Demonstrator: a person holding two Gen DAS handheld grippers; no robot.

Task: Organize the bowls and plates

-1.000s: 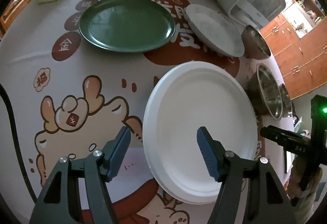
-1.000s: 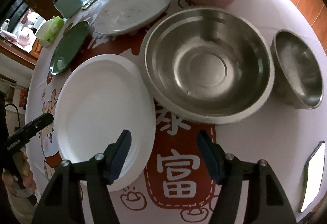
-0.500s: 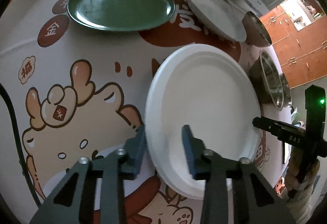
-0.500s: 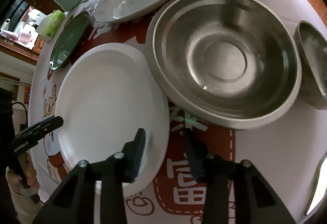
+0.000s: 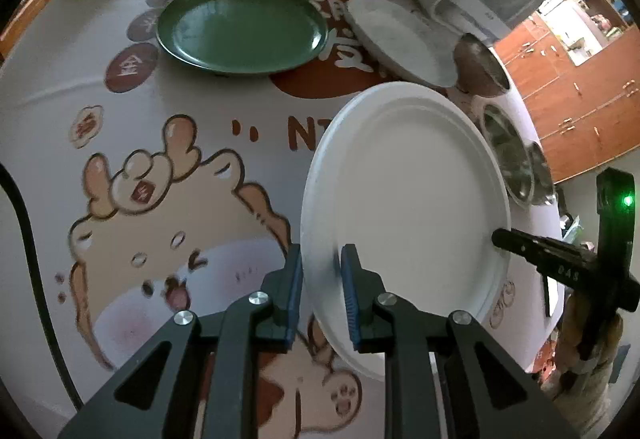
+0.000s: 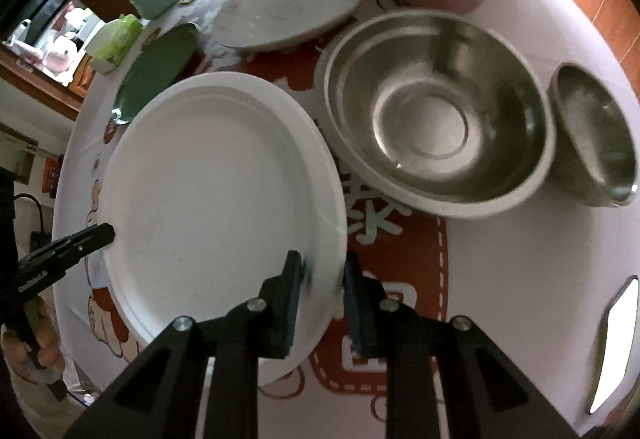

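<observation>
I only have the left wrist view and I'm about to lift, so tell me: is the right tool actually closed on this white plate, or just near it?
Observer: Closed. The right wrist view shows the right tool shut on the white plate, with a finger on either side of its rim.
Operator: The bowls are edge-on for me. Is anything in them?
Observer: The large steel bowl is empty, and its bottom is bare metal.
Operator: And the one past it?
Observer: The small steel bowl sits beside it on the right and looks empty too.
</observation>
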